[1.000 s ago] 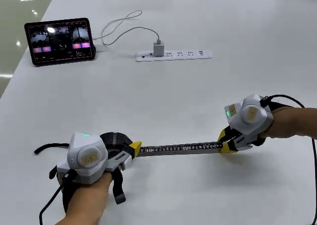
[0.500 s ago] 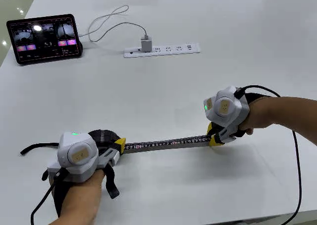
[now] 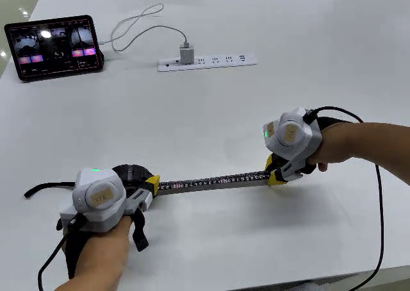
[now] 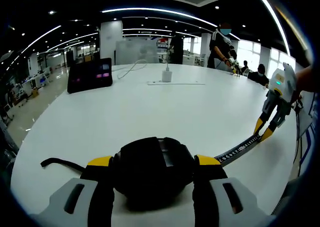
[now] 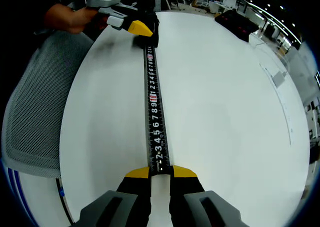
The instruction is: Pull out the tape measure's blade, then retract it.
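Stretching across the lower middle of the head view, the blade (image 3: 211, 182) lies pulled out flat on the white table (image 3: 218, 118). Its numbered face is up, and it runs from the black case (image 3: 130, 174) at lower left to its free end right of centre.

The left gripper (image 4: 156, 162) has the case clamped between its yellow-tipped jaws, one on each side of the round black body, at the bottom centre of the left gripper view. The right gripper (image 5: 154, 172) pinches the blade's free end, its jaws drawn narrow onto the strip just below the lowest numbers. In the right gripper view the blade climbs straight from those jaws to the case near the top edge. A person's hand holds each gripper, and a bare forearm comes in from the right edge of the head view.

A black strap (image 3: 41, 190) lies on the table just left of the case. Well apart, toward the top of the head view, sits a white power strip (image 3: 218, 61) with a white charger (image 3: 186, 52) plugged in. A pale cable (image 3: 138, 28) loops from it to a tablet (image 3: 54, 46) with a lit screen, propped at upper left. A grey mesh chair back (image 5: 35, 112) shows along the left side of the right gripper view.
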Demonstrator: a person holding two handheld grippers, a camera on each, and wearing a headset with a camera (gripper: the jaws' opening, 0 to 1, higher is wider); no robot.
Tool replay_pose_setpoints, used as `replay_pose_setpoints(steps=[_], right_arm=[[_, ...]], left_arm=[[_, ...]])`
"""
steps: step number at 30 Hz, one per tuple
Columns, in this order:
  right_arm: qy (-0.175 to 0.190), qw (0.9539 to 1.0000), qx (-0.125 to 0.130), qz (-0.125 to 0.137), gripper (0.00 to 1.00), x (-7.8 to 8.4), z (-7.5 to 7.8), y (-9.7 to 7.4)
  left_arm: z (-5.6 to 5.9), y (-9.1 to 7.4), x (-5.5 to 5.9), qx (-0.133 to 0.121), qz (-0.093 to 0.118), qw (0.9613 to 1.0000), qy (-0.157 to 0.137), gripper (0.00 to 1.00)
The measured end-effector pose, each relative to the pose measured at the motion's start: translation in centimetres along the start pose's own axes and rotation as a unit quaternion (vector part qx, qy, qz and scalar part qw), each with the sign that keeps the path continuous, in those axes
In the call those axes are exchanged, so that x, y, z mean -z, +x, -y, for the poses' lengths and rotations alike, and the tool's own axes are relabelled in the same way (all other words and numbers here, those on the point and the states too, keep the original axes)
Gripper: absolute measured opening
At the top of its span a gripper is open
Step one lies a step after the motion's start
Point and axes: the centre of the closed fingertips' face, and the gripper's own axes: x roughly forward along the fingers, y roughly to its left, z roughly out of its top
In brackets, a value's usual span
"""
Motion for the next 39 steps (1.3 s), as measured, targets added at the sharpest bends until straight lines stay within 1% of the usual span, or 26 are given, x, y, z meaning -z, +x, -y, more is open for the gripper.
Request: replay_pose_setpoints(steps=[3,5,9,15,19,23,27,33,37,39], right_arm=[[0.002,1.0000,0.000,0.002,0.09,0.0,0.0,0.0],[0.007,1.0000,0.001,0.003,0.09,0.0,0.0,0.0],[0.017,0.9998,0.005,0.004,0.09,0.0,-0.1,-0.1],[0.029,0.9995,0.007,0.008,0.09,-0.1,-0.1,-0.2],[0.030,0.9995,0.005,0.009,0.09,-0.3,-0.1,-0.1],[0.027,0.9996,0.006,0.007,0.09,-0.3,0.0,-0.1],[0.013,0.9999,-0.002,-0.003,0.09,-0.4,0.1,0.1],[0.014,0.9998,-0.005,-0.009,0.09,-0.8,0.0,0.2],[0.011,0.9997,-0.004,-0.019,0.09,-1.0,0.0,0.3],[0.013,0.9997,-0.005,-0.018,0.09,-1.1,0.0,0.3]], left_arm=[[0.0,0.0,0.0,0.000,-0.002,1.0000,0.001,0.58],[0.0,-0.1,0.0,-0.001,-0.001,1.0000,0.002,0.58],[0.0,0.0,-0.2,-0.004,-0.005,1.0000,0.004,0.57],[0.1,-0.2,-0.2,-0.003,-0.006,1.0000,0.005,0.57],[0.2,-0.2,-0.2,-0.001,-0.005,1.0000,0.006,0.57],[0.2,-0.3,-0.2,0.000,-0.006,1.0000,0.006,0.57],[0.2,-0.3,-0.2,-0.001,-0.005,1.0000,0.006,0.57],[0.2,-0.2,-0.1,-0.001,-0.006,1.0000,0.006,0.58],[0.2,-0.2,0.0,0.000,-0.008,1.0000,0.006,0.58],[0.2,-0.1,0.0,0.000,-0.008,1.0000,0.006,0.58]])
